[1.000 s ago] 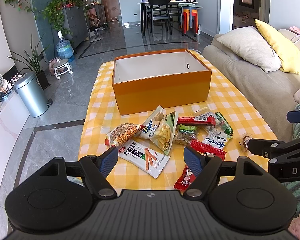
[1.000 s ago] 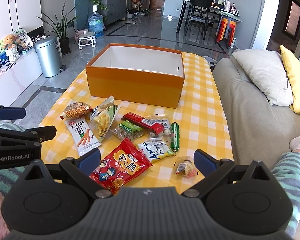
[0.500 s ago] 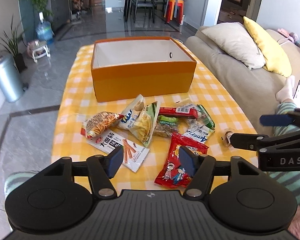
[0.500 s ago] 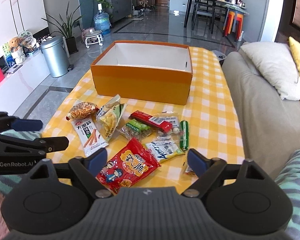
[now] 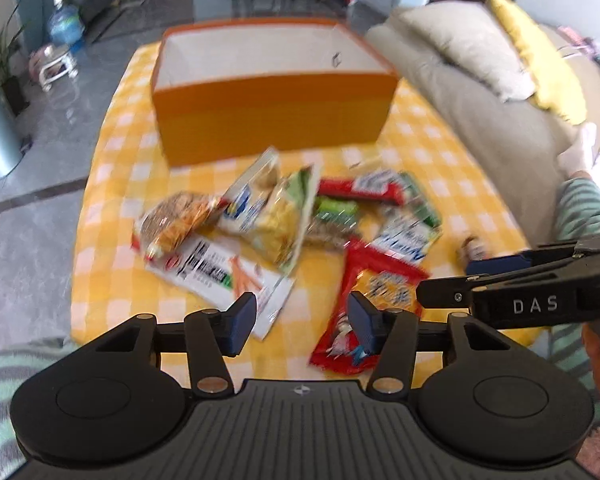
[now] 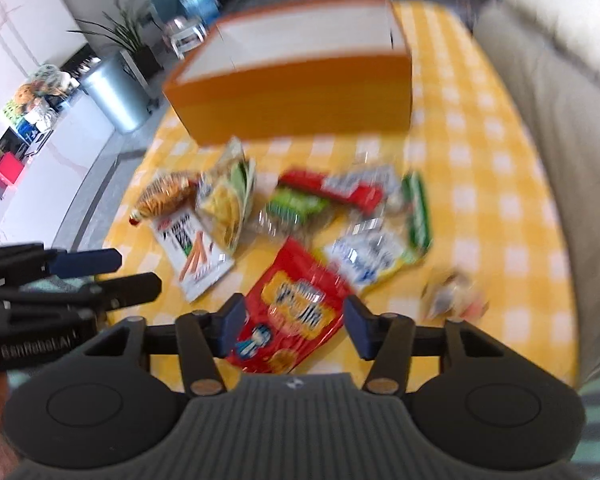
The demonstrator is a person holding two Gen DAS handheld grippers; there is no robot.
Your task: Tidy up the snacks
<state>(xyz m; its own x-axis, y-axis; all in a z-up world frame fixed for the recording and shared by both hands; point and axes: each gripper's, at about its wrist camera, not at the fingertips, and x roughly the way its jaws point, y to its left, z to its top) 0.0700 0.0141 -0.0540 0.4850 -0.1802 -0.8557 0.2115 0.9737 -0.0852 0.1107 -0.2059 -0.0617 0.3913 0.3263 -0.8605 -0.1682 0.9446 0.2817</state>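
Several snack packets lie on a yellow checked tablecloth [image 5: 108, 280] in front of an open orange box [image 5: 272, 120], whose inside shows white and bare. A red packet [image 6: 296, 312] lies nearest, between the fingers of my right gripper [image 6: 294, 328], which is open above it. My left gripper [image 5: 302, 324] is open over the front edge, between a white stick-snack packet [image 5: 220, 276] and the red packet [image 5: 364, 320]. A chip bag [image 5: 276, 216], an orange bag [image 5: 176, 224] and a small wrapped sweet [image 6: 452, 292] lie around. Both views are blurred.
A beige sofa [image 5: 480, 80] with cushions runs along the table's right side. A striped-trousered leg [image 5: 584, 208] rests by the sofa. A metal bin [image 6: 116, 92] and a water bottle [image 5: 66, 20] stand on the floor at left.
Both grippers have moved forward and down toward the snacks. Their fingers have closed in somewhat but stay open. The right gripper now frames the red packet.
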